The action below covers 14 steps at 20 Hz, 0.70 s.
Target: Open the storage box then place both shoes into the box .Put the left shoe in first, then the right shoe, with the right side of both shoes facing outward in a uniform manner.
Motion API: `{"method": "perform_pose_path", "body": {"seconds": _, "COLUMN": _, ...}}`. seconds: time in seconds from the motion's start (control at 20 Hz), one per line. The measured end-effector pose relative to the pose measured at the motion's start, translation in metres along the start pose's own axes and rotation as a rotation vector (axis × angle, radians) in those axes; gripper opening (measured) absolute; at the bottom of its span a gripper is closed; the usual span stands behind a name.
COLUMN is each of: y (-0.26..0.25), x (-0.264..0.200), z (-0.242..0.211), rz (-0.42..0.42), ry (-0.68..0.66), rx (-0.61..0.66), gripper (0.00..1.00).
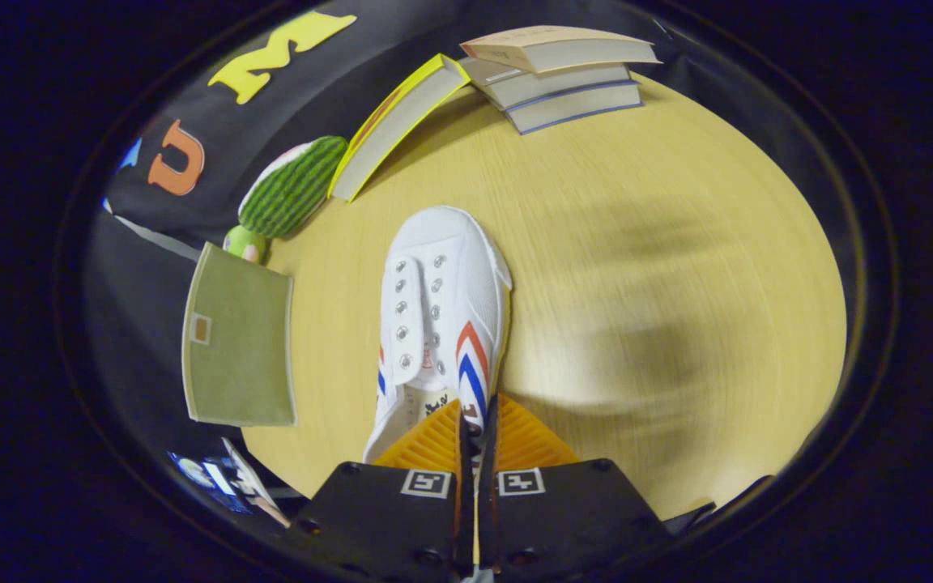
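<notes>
Furthest left, off the edge of the round wooden table point(636, 267), stands the green fabric box point(240, 340), seen from above at a slant; its top looks like a flat lid or flap, so whether it is open is hard to judge from here. Behind it sit a small green toy point(244, 241) and a striped watermelon-shaped cushion point(292, 185), with a yellow-edged book point(394, 121) leaning beside them, all pushed toward the wall, presumably to leave the middle of the table free for work. In the centre is the white shoe point(442, 316), toe pointing away, with red and blue stripes on its side. The gripper point(476, 437) has its two fingers drawn nearly together on the shoe's heel collar, one finger on each side of the thin rim, so it appears to be clamped on the shoe there. Gripping the heel makes sense: the rim is thin enough to pinch, and the shoe hangs forward where its side can be steered to face outward. The blurred tabletop suggests the shoe is being carried. To the right, three books point(564, 81) are stacked at the far edge of the table.
</notes>
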<state>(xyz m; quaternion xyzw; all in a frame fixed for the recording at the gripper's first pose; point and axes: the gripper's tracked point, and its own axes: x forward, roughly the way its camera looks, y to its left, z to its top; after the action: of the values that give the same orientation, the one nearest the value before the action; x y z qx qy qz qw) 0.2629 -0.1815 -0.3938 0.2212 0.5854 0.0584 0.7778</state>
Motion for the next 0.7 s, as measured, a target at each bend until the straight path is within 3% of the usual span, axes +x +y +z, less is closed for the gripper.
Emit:
{"method": "perform_pose_path", "body": {"seconds": 0.35, "y": 0.032, "x": -0.037, "z": -0.001, "rz": -0.024, "ry": -0.041, "rx": -0.060, "gripper": 0.07}}
{"method": "perform_pose_path", "body": {"seconds": 0.7, "y": 0.118, "x": -0.076, "z": 0.002, "rz": 0.069, "ry": -0.090, "rx": -0.075, "gripper": 0.07}}
